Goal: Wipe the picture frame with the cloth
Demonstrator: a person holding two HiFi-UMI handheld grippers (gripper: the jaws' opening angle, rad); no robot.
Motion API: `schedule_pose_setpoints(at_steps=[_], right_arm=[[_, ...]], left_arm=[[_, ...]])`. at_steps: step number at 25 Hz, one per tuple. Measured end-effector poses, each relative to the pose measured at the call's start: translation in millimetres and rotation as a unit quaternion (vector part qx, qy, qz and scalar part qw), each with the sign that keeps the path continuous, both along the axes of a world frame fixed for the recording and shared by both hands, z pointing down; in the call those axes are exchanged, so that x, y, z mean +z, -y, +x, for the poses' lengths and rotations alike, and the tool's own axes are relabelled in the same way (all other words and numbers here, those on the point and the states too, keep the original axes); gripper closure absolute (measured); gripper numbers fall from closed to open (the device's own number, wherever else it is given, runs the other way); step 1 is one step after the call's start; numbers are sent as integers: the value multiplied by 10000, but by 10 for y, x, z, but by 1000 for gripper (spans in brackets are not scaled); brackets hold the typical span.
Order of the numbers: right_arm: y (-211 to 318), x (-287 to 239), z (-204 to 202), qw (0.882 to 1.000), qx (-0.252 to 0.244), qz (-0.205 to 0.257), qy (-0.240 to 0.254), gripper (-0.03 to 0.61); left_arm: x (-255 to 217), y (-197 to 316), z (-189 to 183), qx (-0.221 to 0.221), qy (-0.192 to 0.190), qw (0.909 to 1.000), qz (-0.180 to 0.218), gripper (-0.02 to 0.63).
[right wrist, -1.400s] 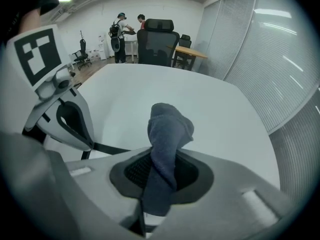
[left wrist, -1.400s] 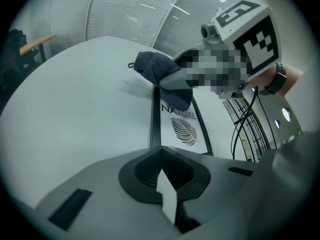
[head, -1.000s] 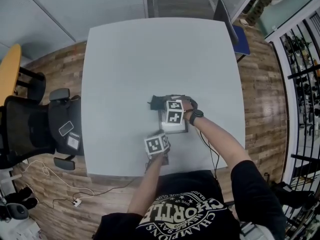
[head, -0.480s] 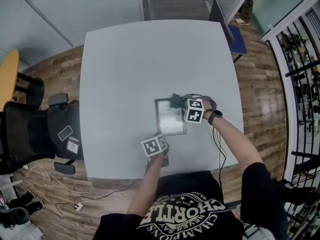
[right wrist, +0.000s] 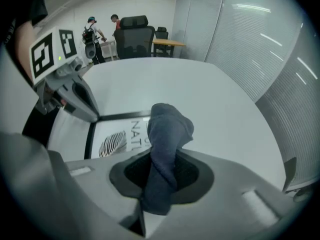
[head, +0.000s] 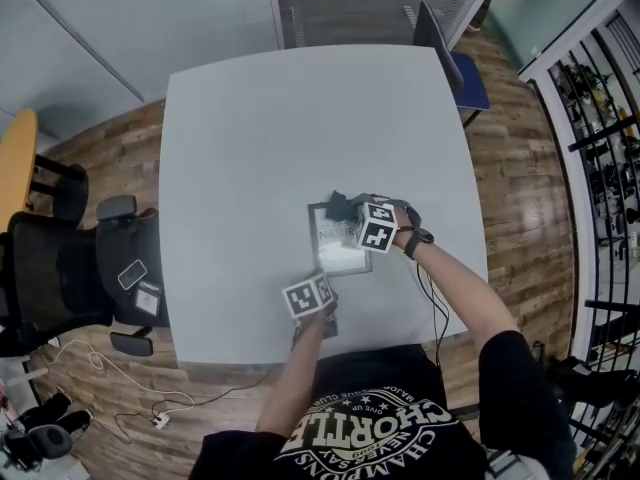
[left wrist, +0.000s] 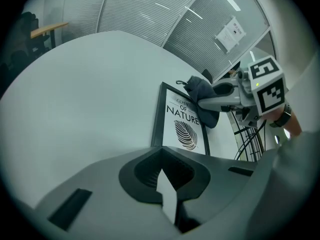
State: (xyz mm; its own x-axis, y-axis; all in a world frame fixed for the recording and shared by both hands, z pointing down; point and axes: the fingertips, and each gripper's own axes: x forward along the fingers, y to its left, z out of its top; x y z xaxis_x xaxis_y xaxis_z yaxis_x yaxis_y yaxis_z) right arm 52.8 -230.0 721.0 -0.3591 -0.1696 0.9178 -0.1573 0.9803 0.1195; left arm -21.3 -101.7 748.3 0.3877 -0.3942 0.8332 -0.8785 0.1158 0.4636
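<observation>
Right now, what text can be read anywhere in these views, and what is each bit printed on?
"OF NATURE": on the print in the picture frame; the smaller line above it, beside the cloth, is too small to read.
"CHAMPIONS": upside down on the person's shirt; the rest of that print is unclear.
Wall notice: too small to read.

Bright, even indoor light; wide-angle distortion throughout.
Ceiling strip lights show as white streaks on the glass wall [right wrist: 260,34]. The pale table [head: 250,148] is lit flat, with faint shadows, and glare lies on the wood floor [head: 520,198]. Both gripper views are fisheye, with black corners, bowed lines and a soft near foreground. The picture frame [left wrist: 182,126] print reads sharp. The head view curves at its edges.
</observation>
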Motion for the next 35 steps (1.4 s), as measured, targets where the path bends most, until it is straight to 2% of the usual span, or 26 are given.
schedule_pose_setpoints(at_steps=[6, 11, 14, 18, 26, 30, 35], right_arm=[[-194, -110, -873, 9972, -389, -189, 605, 495], [-265, 99, -1035, 9968, -437, -397, 541, 495], [-247, 125, -958, 9966, -262, -470, 631, 495], [-269, 183, -662, 9981, -398, -367, 281, 495], [-279, 189, 5, 9993, -164, -338, 44, 495], [-245, 225, 301, 9992, -183, -203, -299, 495], [-236, 182, 404, 9991, 157, -343, -195, 495]], left_arm=[[2, -6, 6, 59, 38, 10000, 30, 614], [3, 3, 21, 36, -35, 10000, 35, 614], [10, 15, 15, 52, -28, 10000, 51, 614], [8, 13, -4, 93, -1, 9999, 66, 614], [17, 10, -11, 132, 13, 9999, 73, 614], [10, 14, 7, 156, 18, 9999, 57, 614], [4, 0, 12, 153, -8, 9999, 54, 614]])
